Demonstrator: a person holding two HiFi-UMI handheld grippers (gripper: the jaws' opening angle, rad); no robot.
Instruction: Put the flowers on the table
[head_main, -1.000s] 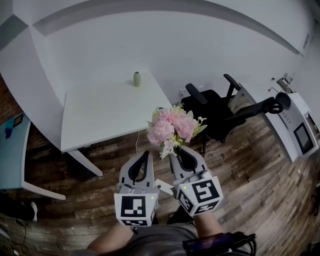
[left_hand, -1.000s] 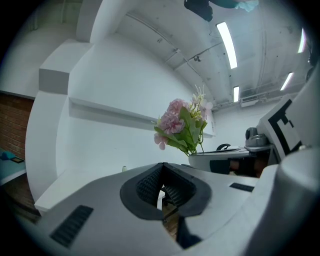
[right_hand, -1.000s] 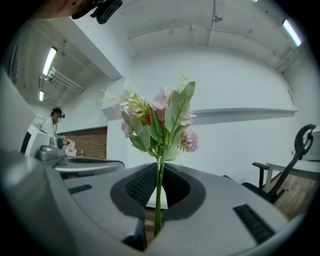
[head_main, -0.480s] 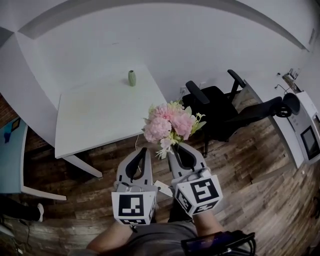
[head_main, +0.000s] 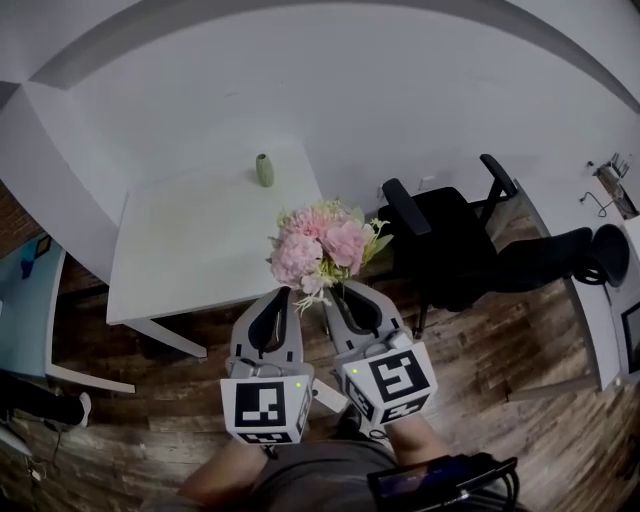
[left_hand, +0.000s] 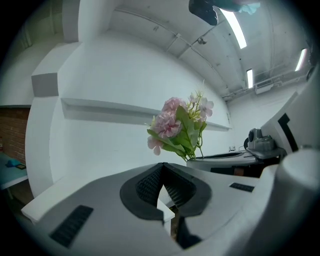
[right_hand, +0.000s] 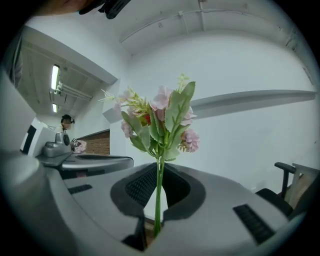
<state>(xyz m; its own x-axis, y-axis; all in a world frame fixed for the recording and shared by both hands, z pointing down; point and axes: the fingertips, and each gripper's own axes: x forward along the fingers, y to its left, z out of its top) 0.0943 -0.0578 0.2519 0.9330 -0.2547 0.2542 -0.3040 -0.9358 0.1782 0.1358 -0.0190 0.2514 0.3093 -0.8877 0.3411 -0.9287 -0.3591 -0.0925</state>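
A bunch of pink flowers with green leaves (head_main: 320, 245) stands upright over the near edge of the white table (head_main: 190, 240) in the head view. My right gripper (head_main: 334, 292) is shut on the green stems (right_hand: 159, 200), which run up between its pads to the flowers (right_hand: 157, 117). My left gripper (head_main: 283, 293) hangs just left of it, its jaws closed together with nothing between them (left_hand: 162, 166); the flowers (left_hand: 182, 127) show to its right. A small green vase (head_main: 264, 170) stands at the table's far edge by the wall.
A black office chair (head_main: 450, 240) stands right of the table, close to the flowers. A light blue table (head_main: 25, 300) is at the far left. White equipment (head_main: 615, 180) sits at the right edge. The floor is dark wood planks (head_main: 500, 400).
Both grippers and the flowers have come closer to the table; the bunch now overlaps its near edge. The chair has slid to the right in the view.
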